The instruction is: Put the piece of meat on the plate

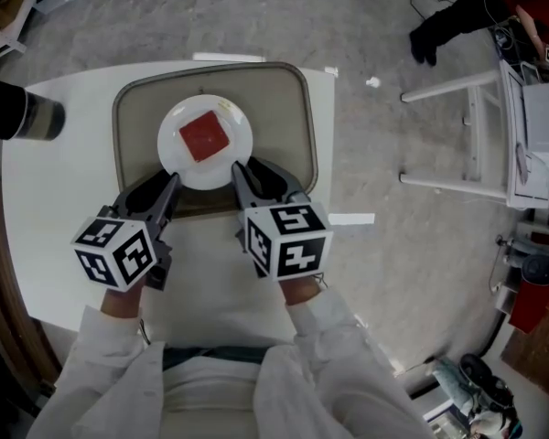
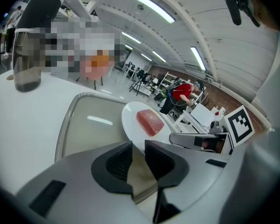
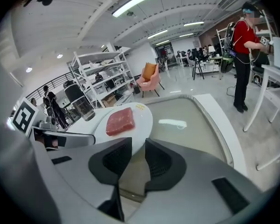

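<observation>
A square piece of red meat (image 1: 204,136) lies on a round white plate (image 1: 177,161), which rests in a beige tray (image 1: 288,117). My left gripper (image 1: 160,188) and right gripper (image 1: 247,168) hover side by side over the tray's near edge, just short of the plate. In the left gripper view the meat (image 2: 150,122) sits ahead and right of the left gripper (image 2: 138,155), whose jaws stand a little apart and empty. In the right gripper view the meat (image 3: 120,121) sits ahead and left of the right gripper (image 3: 138,155), also slightly parted with nothing between.
A dark tumbler (image 1: 23,112) stands at the left edge of the white table (image 1: 55,245). Beside the table, on the right, is a white desk frame (image 1: 494,135). A person in red (image 3: 245,45) stands beyond it.
</observation>
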